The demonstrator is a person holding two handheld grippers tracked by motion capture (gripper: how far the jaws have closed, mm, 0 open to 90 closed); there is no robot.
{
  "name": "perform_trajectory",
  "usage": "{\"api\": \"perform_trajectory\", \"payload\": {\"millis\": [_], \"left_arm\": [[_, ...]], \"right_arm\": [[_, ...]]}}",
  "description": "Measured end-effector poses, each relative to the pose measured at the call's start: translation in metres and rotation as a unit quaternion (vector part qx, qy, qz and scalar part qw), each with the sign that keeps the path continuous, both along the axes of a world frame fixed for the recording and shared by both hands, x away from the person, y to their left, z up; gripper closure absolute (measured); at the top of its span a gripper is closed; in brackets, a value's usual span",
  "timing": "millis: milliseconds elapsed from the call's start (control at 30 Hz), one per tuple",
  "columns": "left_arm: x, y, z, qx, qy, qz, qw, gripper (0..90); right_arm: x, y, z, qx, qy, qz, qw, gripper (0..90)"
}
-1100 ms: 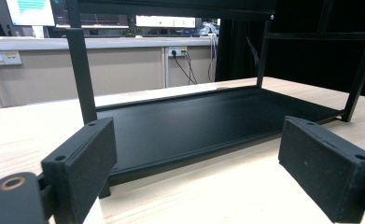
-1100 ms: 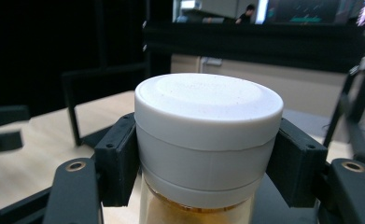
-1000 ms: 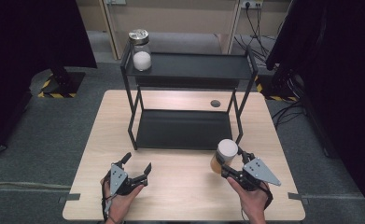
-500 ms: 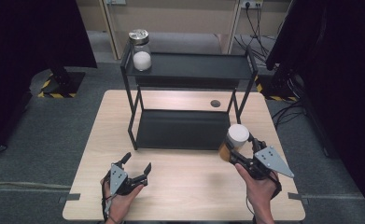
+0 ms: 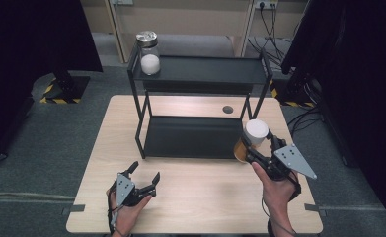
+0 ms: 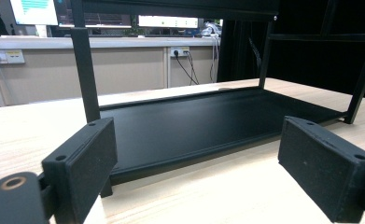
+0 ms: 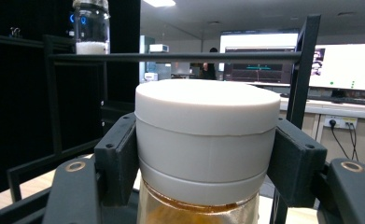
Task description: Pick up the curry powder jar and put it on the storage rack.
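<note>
A: What lies nearest on the desk [image 5: 195, 197]?

B: Pale wood, bare along the near edge. The left tool [image 5: 142, 178] rests low over it at the near left, jaws spread wide with nothing between them. In the left gripper view its two black pads [image 6: 87, 165] frame the lower tray of the black rack [image 5: 190, 136].

A: And the right side?

B: The right tool [image 5: 259, 148] is held off the desk at the near right, just by the rack's right front leg. Its jaws are clamped on the white lid of a jar [image 5: 252, 138]. In the right gripper view the pads press the lid [image 7: 207, 135] from both sides, and below it the clear glass shows an orange-brown filling.

A: Farther back?

B: The rack stands mid-desk with two levels. Its lower tray sits on the wood. Behind it a small dark round hole [image 5: 227, 109] marks the desktop. On the upper shelf's far left corner stands a glass jar with a metal lid [image 5: 148, 53], holding something white in its lower part.

A: The room?

B: Grey floor around the desk, black drapes at both sides, yellow-black hazard tape [image 5: 52, 96] at the left, and a beige wall with a socket [image 5: 263, 5] and hanging cables beyond.
</note>
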State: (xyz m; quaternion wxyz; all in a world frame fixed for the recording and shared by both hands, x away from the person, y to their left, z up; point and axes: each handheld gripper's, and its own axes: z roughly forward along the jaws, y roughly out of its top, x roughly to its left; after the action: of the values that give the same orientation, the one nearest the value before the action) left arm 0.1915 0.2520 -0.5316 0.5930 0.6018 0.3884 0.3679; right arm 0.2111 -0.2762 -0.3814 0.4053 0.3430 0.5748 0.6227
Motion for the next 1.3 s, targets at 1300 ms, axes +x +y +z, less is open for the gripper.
{"api": "perform_trajectory", "payload": {"millis": [1300], "left_arm": [[0.0,-0.001,0.0,0.0,0.0,0.004,1.0,11.1]], "right_arm": [[0.022,0.005,0.043,0.009,-0.027,-0.026,0.9992,34.1]]}}
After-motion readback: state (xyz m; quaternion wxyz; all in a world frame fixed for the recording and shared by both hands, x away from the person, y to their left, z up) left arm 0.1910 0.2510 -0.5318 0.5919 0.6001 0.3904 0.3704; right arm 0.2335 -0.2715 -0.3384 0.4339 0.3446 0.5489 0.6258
